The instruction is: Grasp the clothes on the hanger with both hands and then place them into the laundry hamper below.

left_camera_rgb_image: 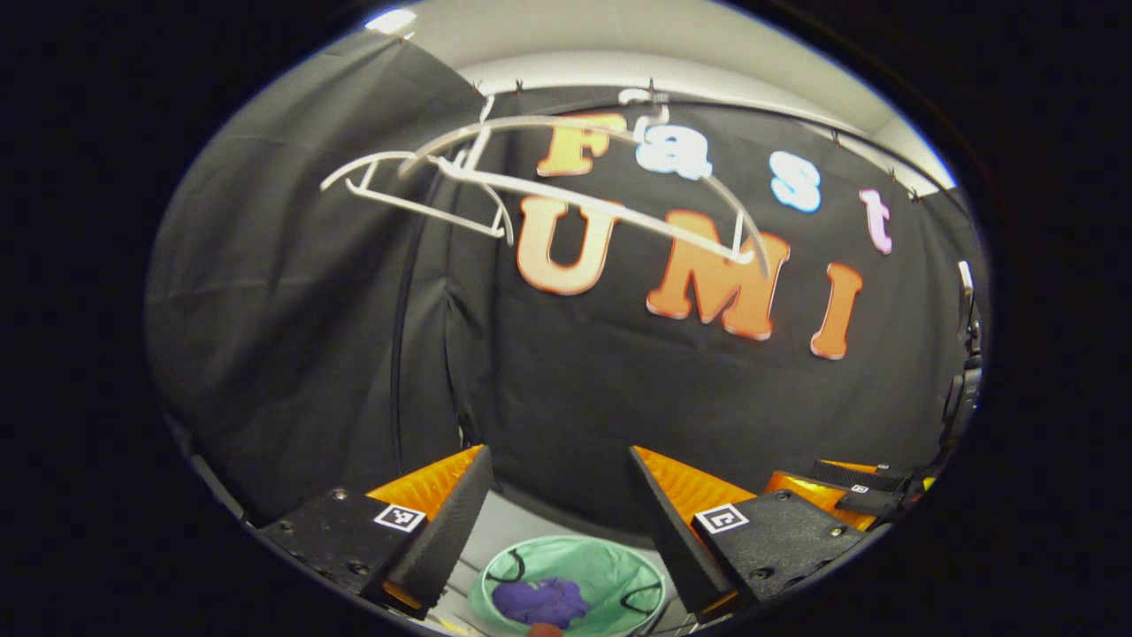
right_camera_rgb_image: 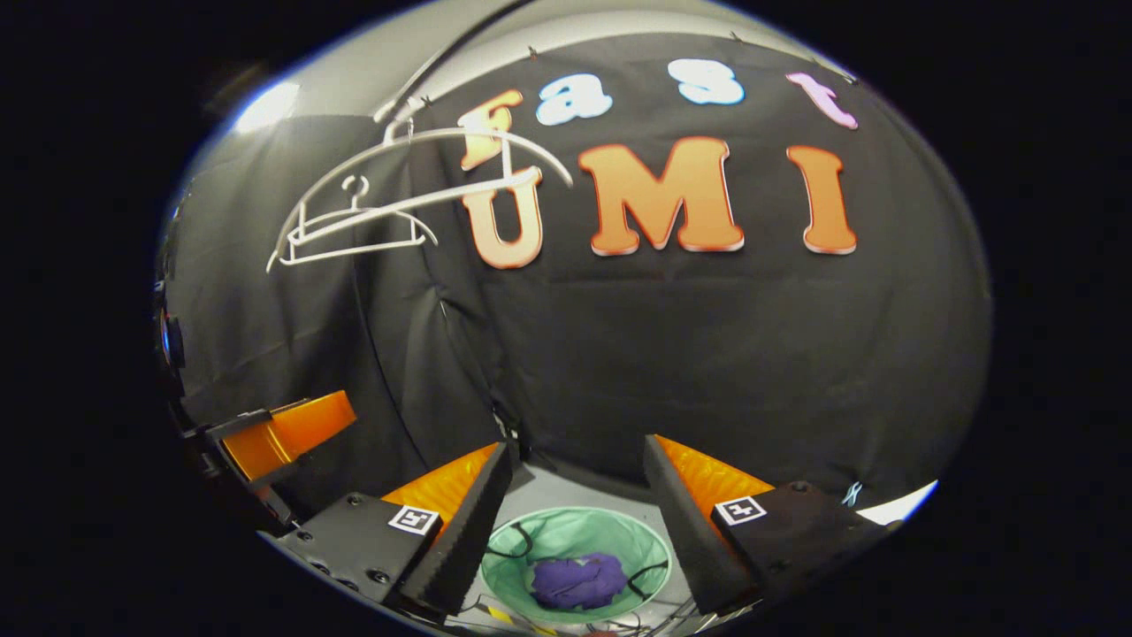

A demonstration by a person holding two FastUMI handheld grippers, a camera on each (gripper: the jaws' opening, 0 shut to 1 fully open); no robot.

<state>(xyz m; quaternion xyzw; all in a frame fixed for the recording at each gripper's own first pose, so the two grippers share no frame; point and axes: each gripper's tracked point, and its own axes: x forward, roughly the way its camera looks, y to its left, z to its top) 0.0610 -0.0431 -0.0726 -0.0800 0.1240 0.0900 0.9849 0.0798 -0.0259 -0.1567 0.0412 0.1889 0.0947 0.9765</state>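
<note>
A crumpled purple garment [left_camera_rgb_image: 539,602] [right_camera_rgb_image: 579,579] lies inside the mint-green laundry hamper [left_camera_rgb_image: 610,562] [right_camera_rgb_image: 566,531] on the floor below. Two bare white hangers [left_camera_rgb_image: 531,186] [right_camera_rgb_image: 398,195] hang from the rail above, the nearer one tilted. My left gripper [left_camera_rgb_image: 559,460] is held above the hamper, open, with nothing between its fingers. My right gripper [right_camera_rgb_image: 577,444] also stands open and empty over the hamper. Each gripper appears at the edge of the other's view: the right one [left_camera_rgb_image: 849,491] and the left one [right_camera_rgb_image: 283,429].
Black cloth walls close the booth behind and to the left. A white rail [left_camera_rgb_image: 752,102] runs along the top of the back wall. The grey floor [right_camera_rgb_image: 566,487] shows around the hamper.
</note>
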